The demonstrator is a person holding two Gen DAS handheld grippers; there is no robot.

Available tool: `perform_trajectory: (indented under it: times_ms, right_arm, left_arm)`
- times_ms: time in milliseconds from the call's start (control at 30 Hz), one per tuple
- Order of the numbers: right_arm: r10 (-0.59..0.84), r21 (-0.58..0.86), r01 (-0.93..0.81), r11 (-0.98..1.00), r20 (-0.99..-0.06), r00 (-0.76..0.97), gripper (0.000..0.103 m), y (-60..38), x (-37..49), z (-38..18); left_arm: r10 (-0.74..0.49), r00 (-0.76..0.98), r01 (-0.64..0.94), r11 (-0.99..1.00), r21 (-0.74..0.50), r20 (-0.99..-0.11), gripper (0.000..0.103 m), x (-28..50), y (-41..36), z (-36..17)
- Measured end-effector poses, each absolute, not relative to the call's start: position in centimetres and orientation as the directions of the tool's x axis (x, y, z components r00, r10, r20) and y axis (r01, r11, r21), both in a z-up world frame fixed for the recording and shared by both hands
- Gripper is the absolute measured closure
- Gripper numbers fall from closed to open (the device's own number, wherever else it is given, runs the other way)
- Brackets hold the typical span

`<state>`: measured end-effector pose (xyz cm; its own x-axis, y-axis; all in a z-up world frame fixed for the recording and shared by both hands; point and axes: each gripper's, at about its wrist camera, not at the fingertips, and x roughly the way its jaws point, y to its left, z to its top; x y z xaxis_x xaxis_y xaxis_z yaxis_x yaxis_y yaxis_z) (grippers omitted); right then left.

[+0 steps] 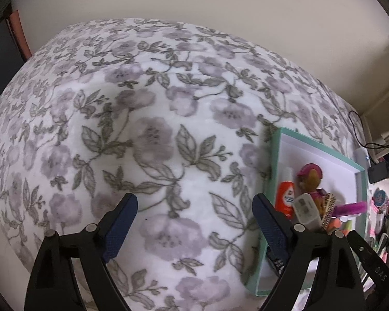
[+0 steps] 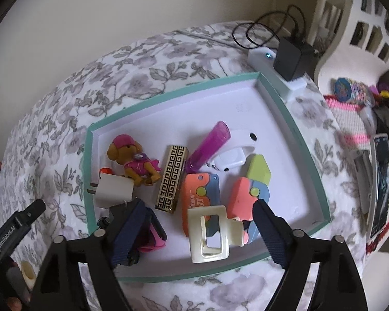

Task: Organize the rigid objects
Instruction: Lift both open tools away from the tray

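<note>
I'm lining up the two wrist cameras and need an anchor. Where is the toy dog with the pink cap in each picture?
Left wrist: the toy dog is at the right, inside the teal-rimmed tray, beside the orange bottle.
Right wrist: the toy dog is left of centre, in the tray's left part, by the gold patterned case.
Shared landmark: the magenta tube.
</note>
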<state>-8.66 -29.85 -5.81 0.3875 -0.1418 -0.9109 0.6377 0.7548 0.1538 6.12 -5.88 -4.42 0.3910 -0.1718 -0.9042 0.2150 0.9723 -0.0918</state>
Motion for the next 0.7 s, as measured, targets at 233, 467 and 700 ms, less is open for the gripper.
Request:
perform_trajectory:
  times_ms: [233, 467, 700]
  right_arm:
    - [-0.175, 0.122, 0.629, 0.768, -0.904, 0.389, 0.002, -29.71, -8.40, -5.52]
    - [-0.177, 0.134, 0.629, 0.766, -0.896, 0.407, 0.000, -29.65, -8.40, -5.25]
    - [-0.186, 0.127, 0.625, 0.770, -0.893, 0.410, 0.000, -29.39, -8.36, -5.03]
  left_arm:
    - [-0.133, 0.417, 0.213, 0.976, -0.046, -0.899, 0.008, 6.11, -5.78, -4.34]
    - [-0.121, 0.441, 0.203, 0.979, -0.033, -0.889, 0.008, 6.27, -5.43, -4.04]
    - [-0.112, 0.438, 0.215, 0.977, -0.017, -0.892, 0.008, 6.06, -5.69, -3.79]
